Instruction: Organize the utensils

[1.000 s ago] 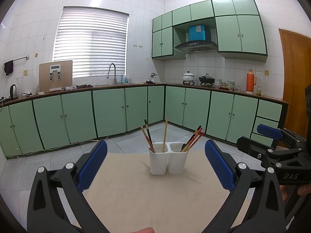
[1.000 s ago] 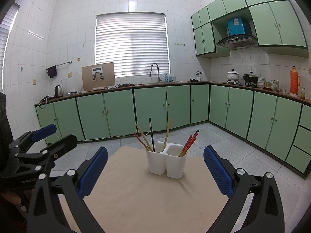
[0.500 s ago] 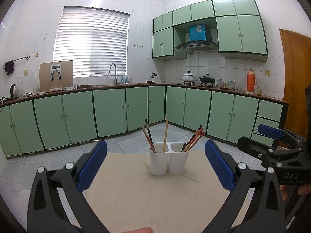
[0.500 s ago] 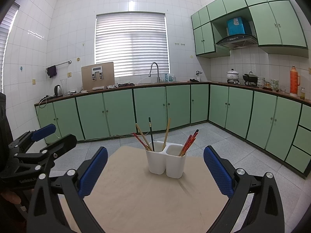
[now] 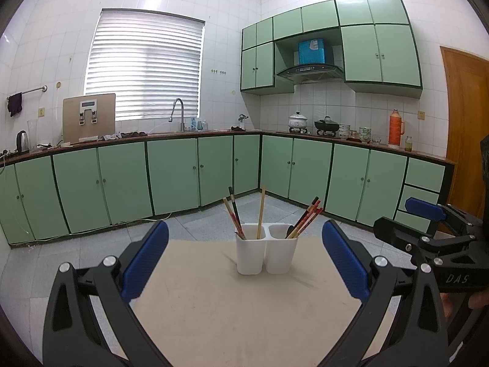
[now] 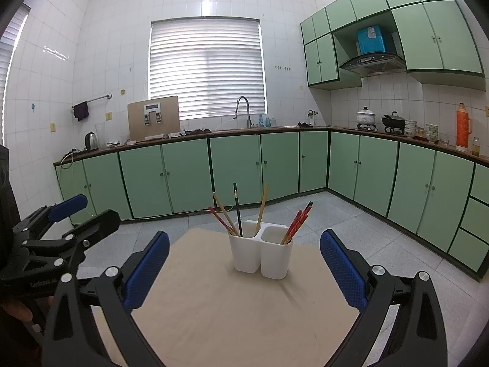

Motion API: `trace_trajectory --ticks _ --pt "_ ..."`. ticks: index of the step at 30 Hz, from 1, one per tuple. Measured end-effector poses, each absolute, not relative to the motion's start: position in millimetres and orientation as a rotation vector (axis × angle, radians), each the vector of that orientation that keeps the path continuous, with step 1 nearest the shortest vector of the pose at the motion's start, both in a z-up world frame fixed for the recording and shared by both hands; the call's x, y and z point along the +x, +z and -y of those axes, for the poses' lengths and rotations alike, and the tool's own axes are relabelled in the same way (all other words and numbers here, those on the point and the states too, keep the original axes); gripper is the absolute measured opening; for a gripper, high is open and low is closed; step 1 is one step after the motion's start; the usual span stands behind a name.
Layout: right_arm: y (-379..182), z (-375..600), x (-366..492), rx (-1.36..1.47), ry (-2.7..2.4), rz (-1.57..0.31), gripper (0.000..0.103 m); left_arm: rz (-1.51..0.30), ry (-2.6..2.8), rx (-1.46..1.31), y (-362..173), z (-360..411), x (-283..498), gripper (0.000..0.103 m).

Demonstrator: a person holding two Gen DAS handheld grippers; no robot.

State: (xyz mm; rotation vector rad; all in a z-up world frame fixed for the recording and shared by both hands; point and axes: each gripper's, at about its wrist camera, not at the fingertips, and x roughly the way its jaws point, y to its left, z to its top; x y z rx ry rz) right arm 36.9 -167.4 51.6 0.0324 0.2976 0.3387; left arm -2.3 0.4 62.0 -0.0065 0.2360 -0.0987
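Left wrist view: left gripper (image 5: 244, 253) spread wide, empty. White twin-cup chopstick holder (image 5: 266, 252) stands on the beige table (image 5: 244, 315), dead ahead between the fingers but well apart. Chopsticks (image 5: 260, 212) lean near-upright.

Right wrist view: right gripper (image 6: 244, 257) also wide, empty. Holder (image 6: 260, 253) straight ahead; red chopsticks (image 6: 298, 221) in the right cup lean rightward. Neither gripper looks clearly nearer.
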Motion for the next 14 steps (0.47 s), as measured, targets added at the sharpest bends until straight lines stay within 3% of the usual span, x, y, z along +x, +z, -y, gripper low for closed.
trace_trajectory --ticks 14 --pt "49.5 167.6 39.4 0.035 0.338 -0.302 0.097 -0.242 -0.099 -0.011 59.8 0.6 -1.5 0.098"
